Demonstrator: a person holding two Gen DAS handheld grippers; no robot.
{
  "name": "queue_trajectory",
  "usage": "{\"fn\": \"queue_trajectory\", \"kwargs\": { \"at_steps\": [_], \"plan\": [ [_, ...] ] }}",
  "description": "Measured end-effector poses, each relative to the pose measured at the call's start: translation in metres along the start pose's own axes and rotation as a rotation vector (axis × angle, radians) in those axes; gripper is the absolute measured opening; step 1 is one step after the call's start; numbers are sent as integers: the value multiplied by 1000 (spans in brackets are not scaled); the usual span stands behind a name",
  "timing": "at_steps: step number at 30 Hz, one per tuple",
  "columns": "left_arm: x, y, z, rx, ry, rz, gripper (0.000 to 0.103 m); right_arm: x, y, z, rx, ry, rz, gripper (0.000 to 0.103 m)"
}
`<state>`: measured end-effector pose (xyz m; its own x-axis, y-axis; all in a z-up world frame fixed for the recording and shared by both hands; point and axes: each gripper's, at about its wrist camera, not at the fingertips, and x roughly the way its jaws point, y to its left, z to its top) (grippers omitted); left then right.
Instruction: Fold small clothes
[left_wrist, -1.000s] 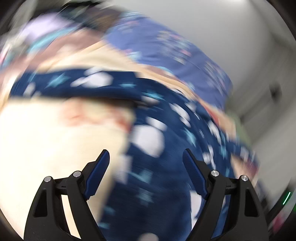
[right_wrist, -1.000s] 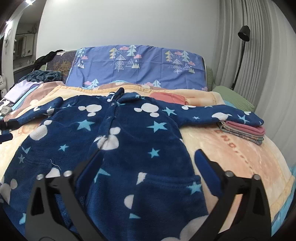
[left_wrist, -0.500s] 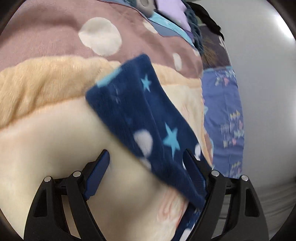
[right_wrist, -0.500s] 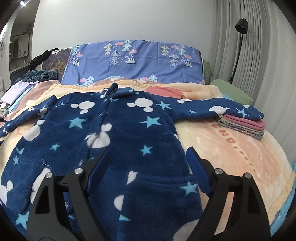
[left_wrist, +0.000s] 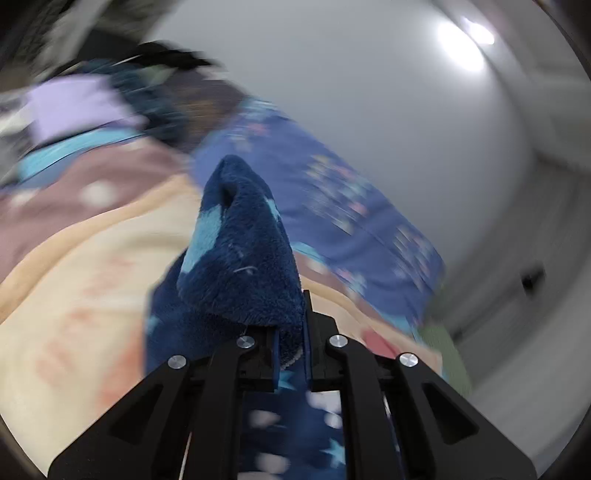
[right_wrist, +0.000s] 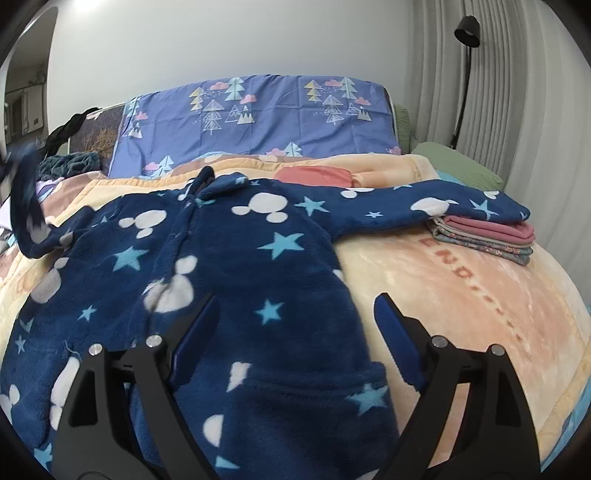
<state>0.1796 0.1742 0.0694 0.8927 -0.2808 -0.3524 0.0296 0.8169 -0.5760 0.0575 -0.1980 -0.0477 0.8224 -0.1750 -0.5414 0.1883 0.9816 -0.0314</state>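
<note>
The left tool (left_wrist: 290, 347), open half a second ago, is now clenched on the navy fleece robe's left sleeve (left_wrist: 240, 254) and lifting it off the bed (right_wrist: 461, 295) — the first fold beginning. The right tool (right_wrist: 295, 321) hovers released over the robe's body (right_wrist: 258, 258).

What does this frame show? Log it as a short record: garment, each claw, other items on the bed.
garment: navy fleece onesie, star and mouse-head print, spread front-up on the peach blanket
left claw: shut on the sleeve cuff, lifted off the blanket
right claw: open, empty, above the onesie's lower body
other sleeve: laid out, its end resting on the folded stack
background: blue tree-print pillow, blurred in the left view
</note>
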Motion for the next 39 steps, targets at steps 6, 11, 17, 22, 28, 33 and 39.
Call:
{"fn": "queue_trajectory", "kwargs": {
  "at_steps": [6,11,17,22,28,33,39],
  "plan": [
    [75,-155,-109,351,248,-165,42,10,-28,-6,62,43,-31,87],
    [112,-174,-190,489,444,-118,59,12,-52,-9,119,75,-17,87],
    [85,-134,-189,606,402,22,73,30,-51,8,119,109,147,82],
    [63,-75,-176,760,334,292,81,70,-20,52,88,131,357,78],
    [73,-8,-144,696,332,575,81,162,38,97,43,265,385,78],
    [92,21,-129,619,365,632,84,206,64,95,115,366,437,13],
    [86,28,-130,691,261,741,86,145,31,140,149,124,362,13]
  ]
}}
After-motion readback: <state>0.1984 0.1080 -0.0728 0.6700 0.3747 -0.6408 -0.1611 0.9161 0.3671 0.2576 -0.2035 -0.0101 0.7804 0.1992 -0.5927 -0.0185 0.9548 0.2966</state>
